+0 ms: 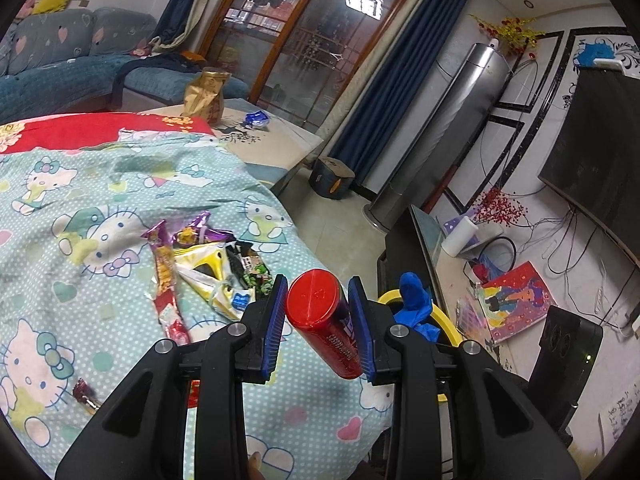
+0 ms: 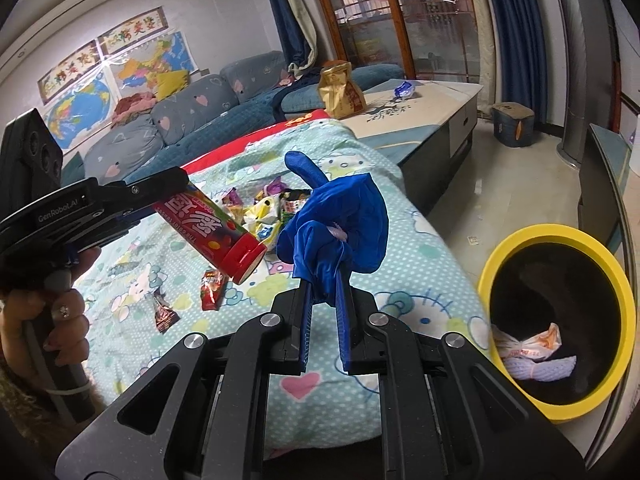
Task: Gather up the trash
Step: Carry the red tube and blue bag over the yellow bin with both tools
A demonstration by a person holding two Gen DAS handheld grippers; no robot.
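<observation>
Holding a red snack tube (image 1: 324, 320), the left gripper (image 1: 318, 326) had its pads clamped across the tube's body, cap end pointing forward, tube in the air above the near edge of the bed (image 1: 120, 184). The right gripper (image 2: 325, 312) was nearly closed on a crumpled blue glove (image 2: 332, 224), also in the air over the bed's near edge.

Both items looked ready for dropping, not yet over the bin. The yellow-rimmed bin (image 2: 520, 240) stood on the floor just beside the bed, to the right of both grippers.

Risks, as judgement:
- The tube was round and smooth, gripped off-centre toward the rear; it could have rotated or slid out while being swung across, landing on the floor.
- The glove was limp and bunched; on release it could have clung to the ribbed pads or draped over the bin's rim instead of falling in.
- Both hands converging on one opening could have made the grippers collide.

Containers: the bin held a crumpled white-and-orange wrapper (image 2: 532, 350) at the bottom, otherwise dark inside. A gold bag (image 2: 340, 90) stood upright on the low table (image 2: 440, 100) beyond the bed; contents not visible.

A pile of snack wrappers (image 1: 208, 268) lay mid-bed, with loose ones nearby, so plenty remained.
</observation>
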